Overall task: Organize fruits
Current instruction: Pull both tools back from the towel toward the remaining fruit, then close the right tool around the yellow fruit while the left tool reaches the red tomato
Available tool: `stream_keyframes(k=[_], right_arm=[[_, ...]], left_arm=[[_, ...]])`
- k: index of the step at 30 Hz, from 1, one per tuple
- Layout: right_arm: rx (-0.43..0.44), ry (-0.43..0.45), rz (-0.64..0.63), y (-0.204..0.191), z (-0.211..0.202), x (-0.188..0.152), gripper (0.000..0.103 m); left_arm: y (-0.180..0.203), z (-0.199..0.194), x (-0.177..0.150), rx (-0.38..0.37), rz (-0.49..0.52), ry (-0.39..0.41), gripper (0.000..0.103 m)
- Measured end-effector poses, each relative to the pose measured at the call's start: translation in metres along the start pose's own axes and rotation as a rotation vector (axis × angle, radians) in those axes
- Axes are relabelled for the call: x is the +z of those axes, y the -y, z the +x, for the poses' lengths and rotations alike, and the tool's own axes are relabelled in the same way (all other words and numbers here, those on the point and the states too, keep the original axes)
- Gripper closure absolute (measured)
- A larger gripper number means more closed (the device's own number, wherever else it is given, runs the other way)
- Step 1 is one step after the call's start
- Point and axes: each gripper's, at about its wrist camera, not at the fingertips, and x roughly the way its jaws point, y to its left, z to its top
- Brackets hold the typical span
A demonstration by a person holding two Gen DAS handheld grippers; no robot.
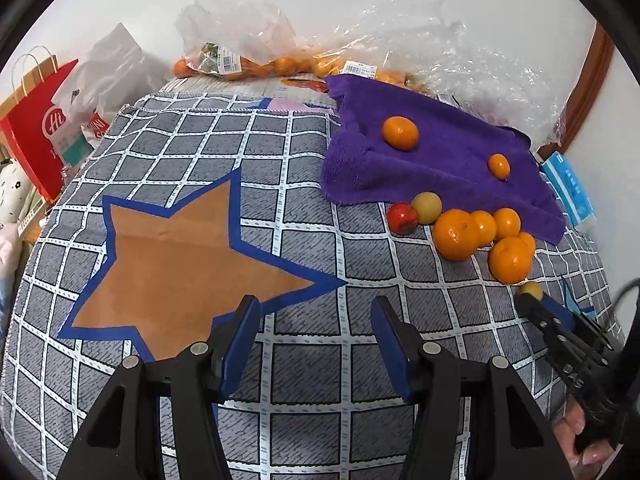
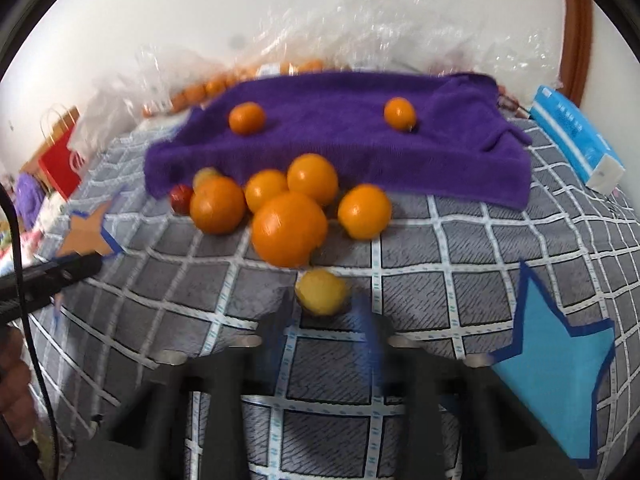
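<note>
Sorting is barely starting. Two oranges are sitting on the purple towel in the upper middle of the frame. The rest are clustering just below its front edge: several oranges, a red fruit and a yellowish one behind it. The brown star and the blue star are lying bare on the checked cloth.

The right claw is blurring low in the frame, clenching around the small yellow fruit, apparently gripping it. The left claw is hanging part open, holding nothing, hovering by the brown star's point.
</note>
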Motion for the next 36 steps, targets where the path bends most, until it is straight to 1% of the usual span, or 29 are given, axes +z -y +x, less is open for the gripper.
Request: stream_keyframes(k=[2, 3, 6, 10, 13, 18, 21, 26, 29, 32, 36], right_arm=[[0.05, 0.029, 0.005, 0.004, -0.01, -0.001, 0.077], [0.057, 0.04, 0.008, 0.006, -0.014, -0.001, 0.077], [0.033, 0.064, 0.01, 0.014, -0.022, -0.003, 0.077], [0.007, 0.078, 0.044, 0.033, -0.029, -0.009, 0.077], [-0.04, 0.097, 0.046, 0.043, -0.032, -0.011, 0.077], [-0.028, 0.119, 0.06, 0.053, -0.031, -0.014, 0.077], [-0.021, 0.097, 0.058, 0.054, -0.026, -0.015, 0.077], [-0.032, 0.091, 0.018, 0.047, -0.024, -0.016, 0.077], [-0.037, 0.094, 0.013, 0.046, -0.024, -0.016, 0.077], [-0.011, 0.085, 0.025, 0.049, -0.022, -0.016, 0.077], [0.013, 0.069, 0.052, 0.055, -0.019, -0.014, 0.077]], left_arm=[[0.002, 0.0, 0.002, -0.006, -0.001, 0.005, 0.048], [0.003, 0.0, 0.003, -0.006, 0.0, 0.009, 0.048], [0.01, 0.003, 0.006, -0.014, 0.008, 0.019, 0.048], [0.026, 0.013, 0.011, -0.035, 0.028, 0.022, 0.048], [0.037, 0.021, 0.016, -0.032, 0.048, 0.019, 0.048], [0.052, 0.036, 0.026, -0.008, 0.096, 0.025, 0.048], [0.056, 0.048, 0.032, 0.014, 0.126, 0.024, 0.048], [0.057, 0.056, 0.037, -0.01, 0.122, 0.035, 0.051], [0.064, 0.06, 0.038, 0.008, 0.16, 0.053, 0.054], [0.068, 0.062, 0.039, 0.0, 0.177, 0.069, 0.065], [0.068, 0.063, 0.041, -0.024, 0.183, 0.073, 0.075]])
